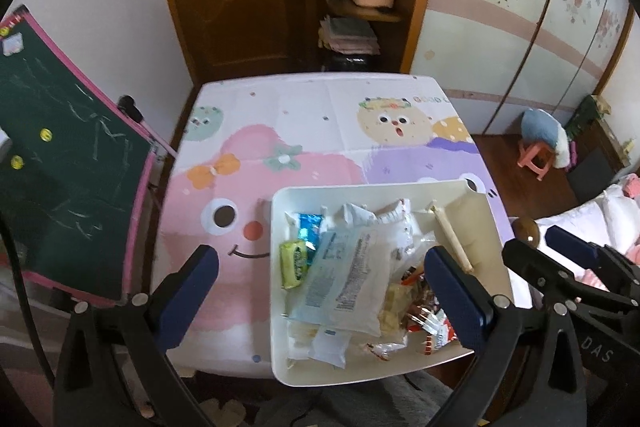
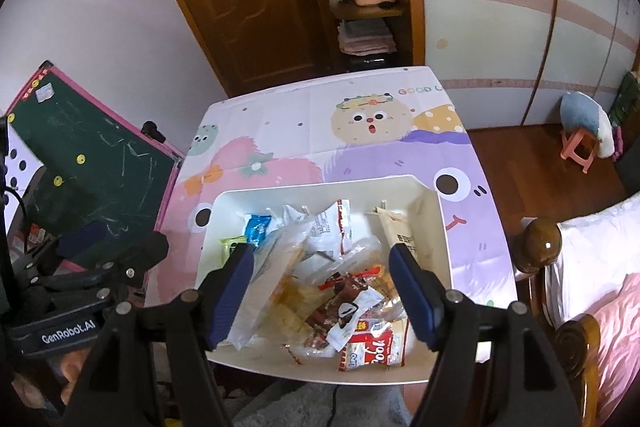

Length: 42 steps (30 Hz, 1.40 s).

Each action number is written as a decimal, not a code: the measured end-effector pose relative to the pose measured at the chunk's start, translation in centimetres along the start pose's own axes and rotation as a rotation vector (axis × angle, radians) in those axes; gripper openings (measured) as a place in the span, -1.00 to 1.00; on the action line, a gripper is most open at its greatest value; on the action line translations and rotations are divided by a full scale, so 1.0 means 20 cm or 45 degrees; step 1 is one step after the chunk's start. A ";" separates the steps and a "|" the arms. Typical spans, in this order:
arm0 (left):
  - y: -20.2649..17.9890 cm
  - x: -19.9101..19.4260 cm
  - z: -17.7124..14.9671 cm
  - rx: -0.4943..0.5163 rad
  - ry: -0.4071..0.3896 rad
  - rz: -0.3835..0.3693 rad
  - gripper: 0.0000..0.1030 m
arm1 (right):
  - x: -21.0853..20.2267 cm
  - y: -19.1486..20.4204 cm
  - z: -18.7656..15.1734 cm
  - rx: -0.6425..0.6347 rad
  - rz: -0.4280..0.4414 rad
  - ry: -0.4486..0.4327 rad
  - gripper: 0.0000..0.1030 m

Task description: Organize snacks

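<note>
Near the bottom of both views: left hand-held gripper (image 1: 318, 297) spread wide, holding nothing. Right hand-held gripper (image 2: 322, 293) spread wide too, also holding nothing. Both hanging over the white plastic bin (image 2: 446, 227), low and middle in each frame.

Inside the bin: a messy pile of snacks. Big clear-and-white flat bag (image 1: 348, 275) on top, small green packet (image 1: 294, 264) on its left, shiny blue packet (image 1: 309, 227) higher up, long tan stick pack (image 1: 452, 237) leaning on the right wall, red-and-white pouch (image 2: 372, 345) at the bottom.

Could go wrong here: near rim of the bin poking out past the edge of the cartoon-printed table (image 1: 304, 115). Too hard a push down, and maybe a tip and a spill onto the floor. Slippery bags stacked up, so easy to pinch two at once, or to squash the soft ones.

Farther up: lots of bare table for sorting.
</note>
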<state>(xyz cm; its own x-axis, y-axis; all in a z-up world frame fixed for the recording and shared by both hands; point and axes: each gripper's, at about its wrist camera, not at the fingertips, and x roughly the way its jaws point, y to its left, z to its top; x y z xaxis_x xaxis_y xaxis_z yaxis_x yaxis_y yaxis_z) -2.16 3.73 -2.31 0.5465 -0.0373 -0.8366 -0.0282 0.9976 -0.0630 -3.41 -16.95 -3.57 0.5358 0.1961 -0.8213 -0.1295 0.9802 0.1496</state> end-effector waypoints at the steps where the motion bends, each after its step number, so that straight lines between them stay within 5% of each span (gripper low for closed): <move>1: 0.00 -0.02 0.00 0.000 -0.009 0.008 0.99 | -0.01 0.01 0.00 -0.015 -0.004 -0.007 0.37; 10: 0.04 -0.10 0.02 -0.033 -0.052 0.019 0.98 | -0.12 0.12 0.03 -0.111 -0.012 -0.079 0.37; 42: 0.05 -0.14 -0.01 0.002 -0.051 -0.030 0.98 | -0.13 0.13 -0.01 -0.046 -0.065 -0.058 0.37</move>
<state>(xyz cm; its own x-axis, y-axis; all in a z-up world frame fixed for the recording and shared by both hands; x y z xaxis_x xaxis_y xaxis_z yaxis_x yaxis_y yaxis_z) -3.80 4.90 -0.12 0.5798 -0.0584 -0.8126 -0.0135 0.9966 -0.0813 -5.42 -14.95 -1.12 0.5797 0.1480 -0.8013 -0.1309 0.9875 0.0877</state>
